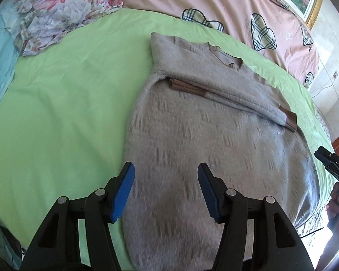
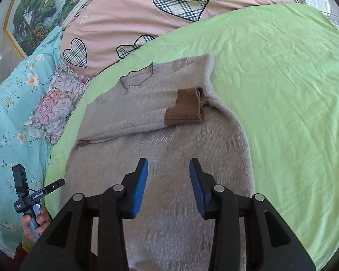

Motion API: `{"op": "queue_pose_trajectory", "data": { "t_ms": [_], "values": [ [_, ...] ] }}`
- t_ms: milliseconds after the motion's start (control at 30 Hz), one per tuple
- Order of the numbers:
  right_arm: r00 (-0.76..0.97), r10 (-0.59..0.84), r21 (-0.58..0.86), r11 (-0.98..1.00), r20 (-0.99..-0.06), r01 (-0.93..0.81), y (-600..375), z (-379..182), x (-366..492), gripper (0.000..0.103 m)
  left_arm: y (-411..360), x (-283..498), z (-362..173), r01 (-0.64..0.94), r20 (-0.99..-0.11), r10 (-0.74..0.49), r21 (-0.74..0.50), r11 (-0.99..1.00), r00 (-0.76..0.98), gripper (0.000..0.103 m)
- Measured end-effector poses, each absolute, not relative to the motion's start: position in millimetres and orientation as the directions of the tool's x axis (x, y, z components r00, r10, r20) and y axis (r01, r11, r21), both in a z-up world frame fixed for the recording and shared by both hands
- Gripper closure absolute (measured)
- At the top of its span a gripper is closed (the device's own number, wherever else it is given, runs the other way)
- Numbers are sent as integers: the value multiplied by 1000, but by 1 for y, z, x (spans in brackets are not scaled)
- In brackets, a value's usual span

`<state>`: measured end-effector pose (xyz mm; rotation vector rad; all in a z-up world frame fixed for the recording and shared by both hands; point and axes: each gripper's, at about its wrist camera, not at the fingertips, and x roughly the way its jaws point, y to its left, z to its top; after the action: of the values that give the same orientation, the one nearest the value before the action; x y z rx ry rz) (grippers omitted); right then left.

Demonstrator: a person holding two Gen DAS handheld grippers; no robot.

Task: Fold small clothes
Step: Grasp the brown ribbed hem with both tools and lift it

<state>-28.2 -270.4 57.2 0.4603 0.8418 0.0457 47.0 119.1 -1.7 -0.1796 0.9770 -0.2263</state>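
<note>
Where the two cameras look down past their own fingers, the nearest thing is the lower body of a grey-beige sweater (image 1: pixel 214 149), which lies flat on a light green sheet (image 1: pixel 63 103). The left gripper (image 1: pixel 166 194) hangs over the sweater's lower left part with its blue pads spread wide and nothing between them. The right gripper (image 2: pixel 168 186) hangs over the lower middle of the sweater (image 2: pixel 160 158), its pads likewise spread apart and holding nothing.

Further up the garment, both sleeves are folded across the chest, and their brown ribbed cuffs (image 2: pixel 184 107) lie on the knit below the neckline, which points away toward the far side of the bed. The green sheet (image 2: pixel 282 90) is creased and spreads well beyond the sweater on both sides.

Beyond the sheet lies a pink quilt (image 2: pixel 128 18) printed with plaid hearts. To one side sit a floral pillow (image 1: pixel 56 11) in pink and lilac and a turquoise flowered cover (image 2: pixel 13 103). Farthest off, a gold-framed landscape painting (image 2: pixel 40 11) hangs on a pale wall, and a white cord runs along the wall at the right edge of the left camera's view.
</note>
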Motion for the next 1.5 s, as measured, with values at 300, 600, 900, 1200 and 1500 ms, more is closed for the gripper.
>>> {"op": "queue_pose_trajectory", "data": {
  "t_ms": [300,600,900,1200,1500],
  "values": [
    [672,288,455,887,-682,82,-261,56,-50,55,152,9,-19,36,-817,-271,-295,955,509,44],
    [645,387,503,864,-659,-4,-265,50,-87,55,140,-34,-46,234,-741,-542,-489,840,398,44],
    [526,390,463,886,-756,8,-301,22,-163,53,138,-45,-73,353,-744,-633,-546,760,212,50],
    [396,401,433,901,-826,-9,-276,-43,-165,53,120,-43,-94,370,-784,-605,-524,767,143,73],
    [398,534,491,845,-746,-213,-252,-10,-170,94,130,-65,-51,448,-735,-644,-511,733,215,97]
  ]
}}
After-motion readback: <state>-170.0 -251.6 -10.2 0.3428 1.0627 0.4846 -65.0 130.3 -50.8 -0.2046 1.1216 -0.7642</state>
